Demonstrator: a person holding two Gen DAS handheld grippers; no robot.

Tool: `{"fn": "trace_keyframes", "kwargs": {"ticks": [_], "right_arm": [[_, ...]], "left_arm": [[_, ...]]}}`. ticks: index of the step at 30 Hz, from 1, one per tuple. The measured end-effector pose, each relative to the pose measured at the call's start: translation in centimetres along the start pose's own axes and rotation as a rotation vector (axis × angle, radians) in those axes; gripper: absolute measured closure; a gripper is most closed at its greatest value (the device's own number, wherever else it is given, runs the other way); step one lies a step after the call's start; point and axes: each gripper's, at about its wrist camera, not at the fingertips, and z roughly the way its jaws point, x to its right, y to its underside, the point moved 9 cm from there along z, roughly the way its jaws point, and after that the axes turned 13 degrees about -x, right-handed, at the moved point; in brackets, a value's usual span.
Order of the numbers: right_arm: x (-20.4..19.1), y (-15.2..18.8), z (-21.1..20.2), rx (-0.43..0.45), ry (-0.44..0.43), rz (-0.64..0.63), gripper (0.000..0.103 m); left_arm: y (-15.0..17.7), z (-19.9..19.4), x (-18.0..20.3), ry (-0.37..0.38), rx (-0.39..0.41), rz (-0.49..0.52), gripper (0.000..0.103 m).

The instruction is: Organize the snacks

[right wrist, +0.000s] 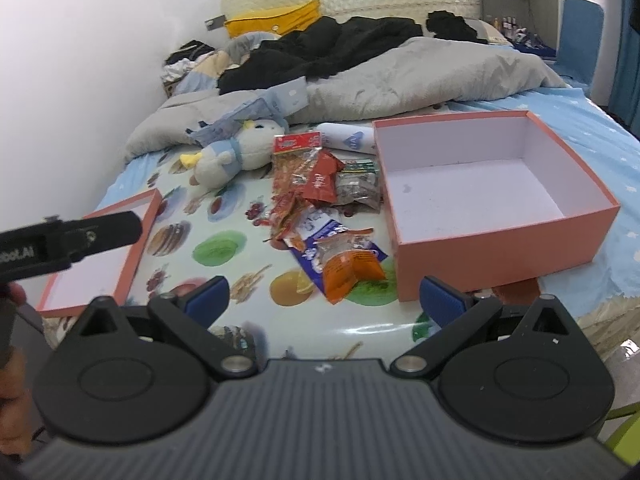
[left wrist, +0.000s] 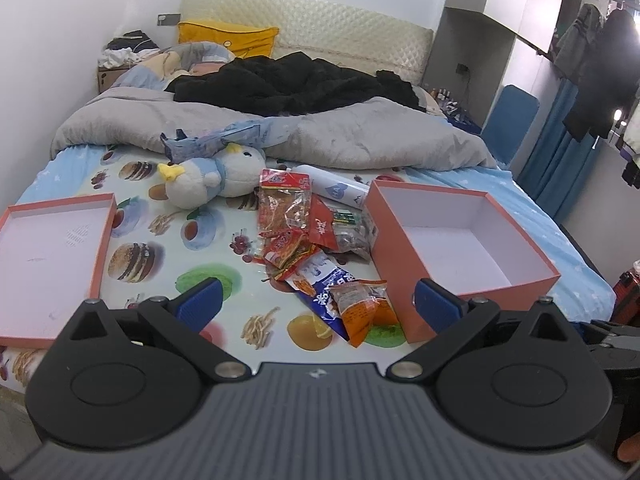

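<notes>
You're facing a bed (left wrist: 532, 204) with a blue, food-printed sheet, pushed against a white wall (left wrist: 60, 20). A cream quilted headboard (left wrist: 320, 24) stands at the far end, with a yellow pillow (left wrist: 228, 36) leaning on it. A grey blanket (left wrist: 340, 136) lies rumpled across the middle. To your right, clothes (left wrist: 600, 64) hang beside a bright light (left wrist: 634, 32).

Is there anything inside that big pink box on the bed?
No snacks yet: the pink box shows only its bare white floor and walls. Its near wall hides a strip of the floor.
</notes>
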Motion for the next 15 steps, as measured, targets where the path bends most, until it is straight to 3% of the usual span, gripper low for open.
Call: {"fn": "trace_keyframes", "kwargs": {"ticks": [9,15], "right_arm": [[-0.2,0.5,0.2,0.0,-0.033,0.023,0.0],[0.4,0.4,0.9,0.014,-0.026,0.047,0.01]], "left_arm": [[0.1,0.6,-0.8,-0.01,-0.008,-0.012,0.0],[0.2,1.9,-1.1,-0.01,-0.027,-0.007,0.0]]}}
